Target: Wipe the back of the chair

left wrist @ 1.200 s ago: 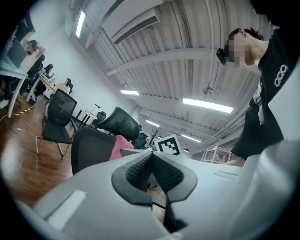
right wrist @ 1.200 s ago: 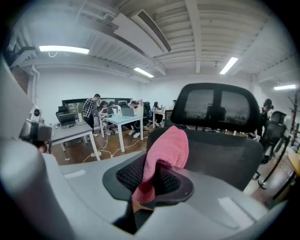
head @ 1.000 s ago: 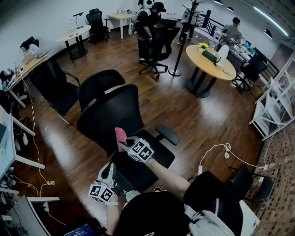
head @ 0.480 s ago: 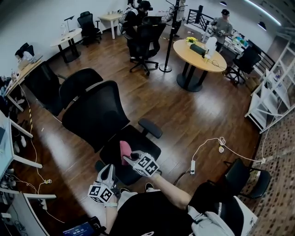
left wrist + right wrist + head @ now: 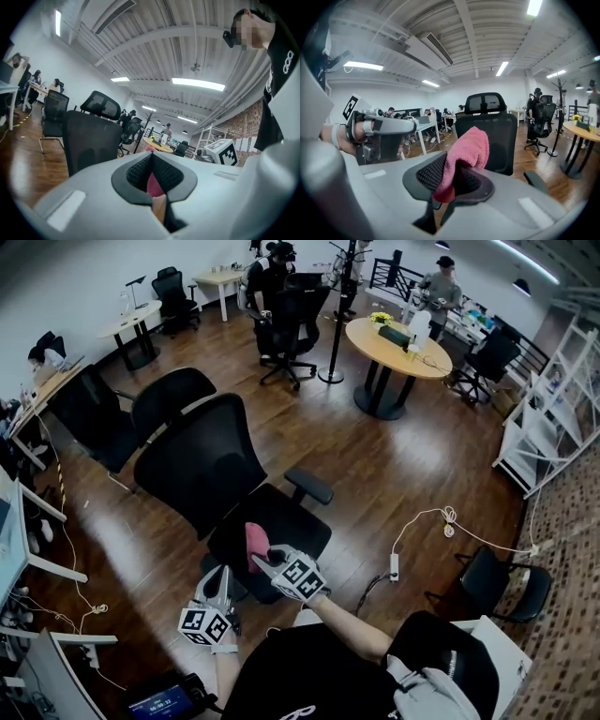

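Chair back [image 5: 211, 470] just ahead of right gripper [image 5: 266, 559] clamping pink cloth [image 5: 255, 538]; left gripper [image 5: 223, 585] closed, empty.

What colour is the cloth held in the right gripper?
Pink. The cloth shows best in the right gripper view, against the black chair back.

Chair [image 5: 211, 470], cable [image 5: 448, 517] on wooden floor [image 5: 394, 460]

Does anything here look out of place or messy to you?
Nothing looks spilled or broken. The one untidy thing is a white power strip whose cable trails loose across the open wood floor, right of the black chair. The pink cloth bunched in the right claw is simply held.
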The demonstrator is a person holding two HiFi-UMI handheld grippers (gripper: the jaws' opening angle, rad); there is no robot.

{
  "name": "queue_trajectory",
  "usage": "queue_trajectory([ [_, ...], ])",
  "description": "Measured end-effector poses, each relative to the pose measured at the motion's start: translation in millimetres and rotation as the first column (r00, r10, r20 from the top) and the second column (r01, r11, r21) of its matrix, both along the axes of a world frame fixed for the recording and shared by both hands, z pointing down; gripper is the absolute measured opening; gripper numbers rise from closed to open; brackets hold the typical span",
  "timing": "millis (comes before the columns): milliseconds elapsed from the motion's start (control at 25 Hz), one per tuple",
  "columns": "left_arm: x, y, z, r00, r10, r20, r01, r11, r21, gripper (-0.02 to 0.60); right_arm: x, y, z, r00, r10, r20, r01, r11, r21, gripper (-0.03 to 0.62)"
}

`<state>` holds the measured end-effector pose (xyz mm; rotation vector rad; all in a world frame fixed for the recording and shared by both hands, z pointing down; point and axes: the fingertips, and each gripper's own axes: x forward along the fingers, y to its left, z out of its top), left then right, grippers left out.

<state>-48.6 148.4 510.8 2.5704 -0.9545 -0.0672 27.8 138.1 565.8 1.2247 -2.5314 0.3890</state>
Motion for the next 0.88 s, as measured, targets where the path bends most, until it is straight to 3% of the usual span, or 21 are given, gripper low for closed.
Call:
queue_trajectory([
  [280, -31.1, 7.6, 5.8, 1.0, -0.003, -0.015, 0.003, 1.0, 0.007, -0.009, -35.7, 21.1, 3.7, 0.999, -0.029, -0.014, 0.029, 1.0, 0.007, 0.044],
  [880, -32.3, 24.1, 10.0, 0.999, 0.028, -0.047, -0.028, 1.0, 0.0, -0.009, -41.4, 28.2, 5.6, 0.999, -0.019, -0.031, 0.019, 1.0, 0.011, 0.043],
])
